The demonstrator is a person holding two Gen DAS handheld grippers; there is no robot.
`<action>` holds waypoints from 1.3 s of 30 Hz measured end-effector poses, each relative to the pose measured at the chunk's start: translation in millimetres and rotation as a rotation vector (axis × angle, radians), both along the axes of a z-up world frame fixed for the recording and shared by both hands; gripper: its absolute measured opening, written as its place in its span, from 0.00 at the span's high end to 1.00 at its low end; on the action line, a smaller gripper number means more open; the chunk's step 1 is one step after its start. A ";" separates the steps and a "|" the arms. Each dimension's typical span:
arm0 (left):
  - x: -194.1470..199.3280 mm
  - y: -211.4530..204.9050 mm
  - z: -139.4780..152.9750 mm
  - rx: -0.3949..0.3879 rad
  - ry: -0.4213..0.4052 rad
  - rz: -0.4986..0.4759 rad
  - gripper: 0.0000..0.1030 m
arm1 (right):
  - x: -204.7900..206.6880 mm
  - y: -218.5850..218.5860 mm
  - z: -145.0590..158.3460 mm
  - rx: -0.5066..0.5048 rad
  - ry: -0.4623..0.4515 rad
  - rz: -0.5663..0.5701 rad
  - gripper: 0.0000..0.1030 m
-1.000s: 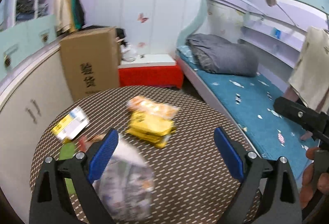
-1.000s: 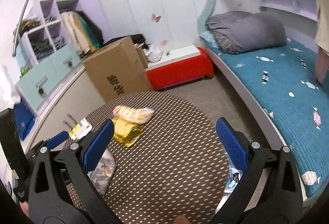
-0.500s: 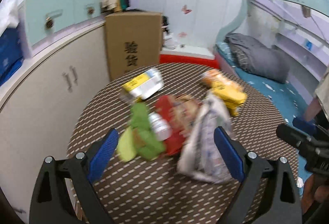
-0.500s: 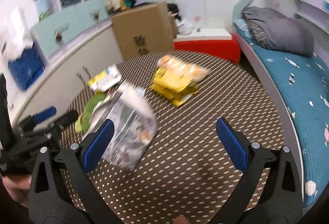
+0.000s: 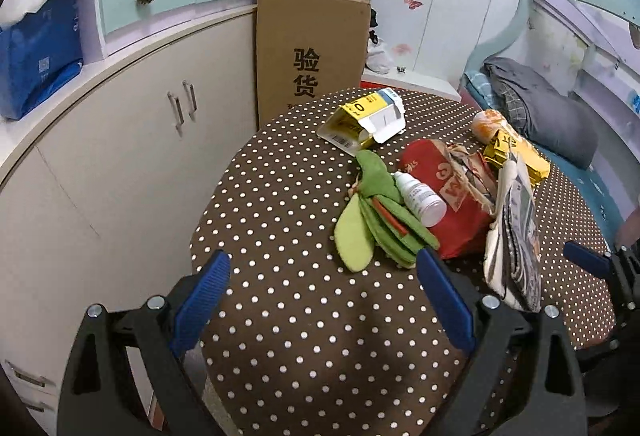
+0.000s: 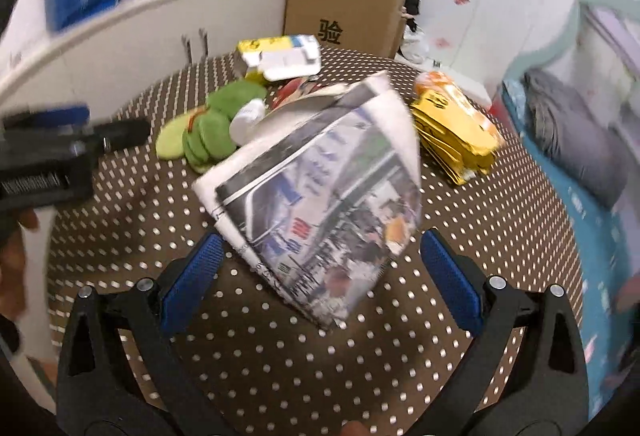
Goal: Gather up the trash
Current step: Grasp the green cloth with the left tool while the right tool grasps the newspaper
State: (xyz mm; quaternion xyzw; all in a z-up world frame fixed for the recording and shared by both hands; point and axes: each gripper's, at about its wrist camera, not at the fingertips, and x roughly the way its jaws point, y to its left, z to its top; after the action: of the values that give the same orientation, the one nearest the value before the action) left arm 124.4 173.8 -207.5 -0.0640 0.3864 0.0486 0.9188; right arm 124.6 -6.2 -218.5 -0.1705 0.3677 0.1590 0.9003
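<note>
Trash lies on a round brown dotted table (image 5: 304, 316): a folded newspaper (image 5: 514, 232) (image 6: 320, 203), a red packet (image 5: 444, 183), a green wrapper (image 5: 376, 220) (image 6: 208, 131), a small white bottle (image 5: 420, 193), an open yellow-white carton (image 5: 366, 117) (image 6: 280, 55) and yellow packets (image 5: 516, 151) (image 6: 452, 131). My left gripper (image 5: 324, 300) is open and empty, short of the green wrapper. My right gripper (image 6: 318, 280) is open, its jaws on either side of the newspaper's near end, not touching it.
A cardboard box (image 5: 312, 47) stands behind the table. Curved white cabinets (image 5: 100, 139) run along the left. A bed (image 5: 560, 123) with a grey blanket lies at the right. The right gripper shows at the right edge of the left wrist view (image 5: 600, 268).
Both grippers swung left and moved in over the table. The newspaper now sits between the right gripper's jaws. The left gripper now faces the green wrapper and bottle.
</note>
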 end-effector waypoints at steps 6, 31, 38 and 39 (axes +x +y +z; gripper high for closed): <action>27.7 -9.1 -6.7 -0.006 0.022 -0.044 0.11 | 4.7 -20.4 2.0 0.028 0.001 -0.036 0.50; 48.8 -18.2 -17.7 -0.096 0.080 -0.076 0.85 | 8.7 -65.9 39.3 0.205 -0.099 -0.106 0.85; 29.1 -22.3 -12.5 -0.061 0.051 -0.093 0.80 | -1.5 -117.0 41.3 0.401 -0.017 -0.220 0.86; 31.4 -23.9 -16.2 -0.051 0.058 -0.087 0.75 | 0.8 -118.4 36.0 0.398 -0.007 -0.233 0.83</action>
State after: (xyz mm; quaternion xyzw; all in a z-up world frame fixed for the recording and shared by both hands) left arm 155.8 149.9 -223.7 -0.0690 0.4165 0.0007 0.9065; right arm 125.4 -124.6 -182.5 0.0536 0.3433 0.1229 0.9296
